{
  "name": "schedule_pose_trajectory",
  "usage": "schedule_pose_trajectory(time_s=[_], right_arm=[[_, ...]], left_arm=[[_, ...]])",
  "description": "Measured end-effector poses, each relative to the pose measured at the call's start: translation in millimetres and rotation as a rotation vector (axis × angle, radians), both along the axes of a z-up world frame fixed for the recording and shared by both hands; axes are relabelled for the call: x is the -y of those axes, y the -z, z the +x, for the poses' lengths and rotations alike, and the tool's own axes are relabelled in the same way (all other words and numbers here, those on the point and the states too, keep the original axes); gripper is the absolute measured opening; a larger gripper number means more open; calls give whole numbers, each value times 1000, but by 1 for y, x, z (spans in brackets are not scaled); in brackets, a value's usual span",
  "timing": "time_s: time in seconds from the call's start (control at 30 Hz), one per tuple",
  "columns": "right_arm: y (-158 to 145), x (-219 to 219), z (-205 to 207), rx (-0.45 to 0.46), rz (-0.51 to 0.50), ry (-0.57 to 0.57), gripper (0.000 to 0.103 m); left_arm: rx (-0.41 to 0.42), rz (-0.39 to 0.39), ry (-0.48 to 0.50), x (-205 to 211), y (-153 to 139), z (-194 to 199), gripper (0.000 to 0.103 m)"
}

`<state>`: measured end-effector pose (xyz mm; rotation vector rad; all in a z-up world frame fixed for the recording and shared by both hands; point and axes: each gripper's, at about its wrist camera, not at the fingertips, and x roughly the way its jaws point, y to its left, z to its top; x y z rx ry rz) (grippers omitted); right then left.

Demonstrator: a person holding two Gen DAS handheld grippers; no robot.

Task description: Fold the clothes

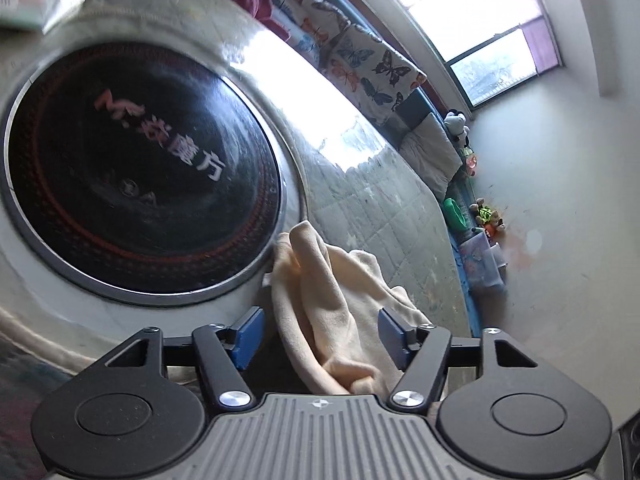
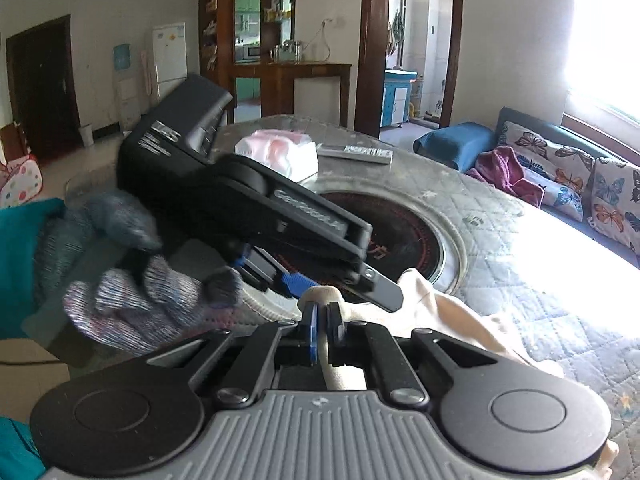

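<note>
Right gripper [image 2: 322,322] is clamped tight on a fold of the cream garment [image 1: 340,304], which lies on the quilted table [image 1: 400,216] at five o'clock from the black round hotplate [image 1: 140,168]. Left gripper [image 1: 320,334] gapes wide, cloth loose between its blue pads [image 1: 390,330].

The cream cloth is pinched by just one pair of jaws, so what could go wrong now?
1. The right gripper pinches only a thin fold of the soft cream cloth, so it might slip free.
2. The left gripper stands open around the cloth and could close on a bunched wad.
3. The cloth might drag across the round black cooktop.
</note>
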<state>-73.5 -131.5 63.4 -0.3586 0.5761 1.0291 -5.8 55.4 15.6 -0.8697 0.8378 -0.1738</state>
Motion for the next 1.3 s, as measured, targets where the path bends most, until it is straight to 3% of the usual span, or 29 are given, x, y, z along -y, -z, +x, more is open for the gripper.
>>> schedule_pose_trajectory(time_s=[0.17,0.33,0.43,0.73,0.8,0.93,1.17,1.3], right_arm=[[-3,6,1,-9,18,-2,4],[-2,8,2,-29,28,-13,4],[1,7,3,-39,37,-32,3],[4,26,4,-54,19,80,7],[5,41,10,-55,15,141,7],[9,76,24,-68,7,291,17],[29,149,55,-106,9,593,28],[38,180,72,-180,79,696,29]], left_arm=[[-37,-59,0,1,10,11,64],[-47,-100,-17,-5,17,12,26],[-59,-122,-45,-12,22,9,17],[-53,-112,-52,-17,26,5,16],[-59,-122,-55,-17,27,5,19],[-47,-122,-47,-17,27,9,23],[-25,-92,-33,-15,26,11,18],[-20,-68,-30,-12,23,12,17]])
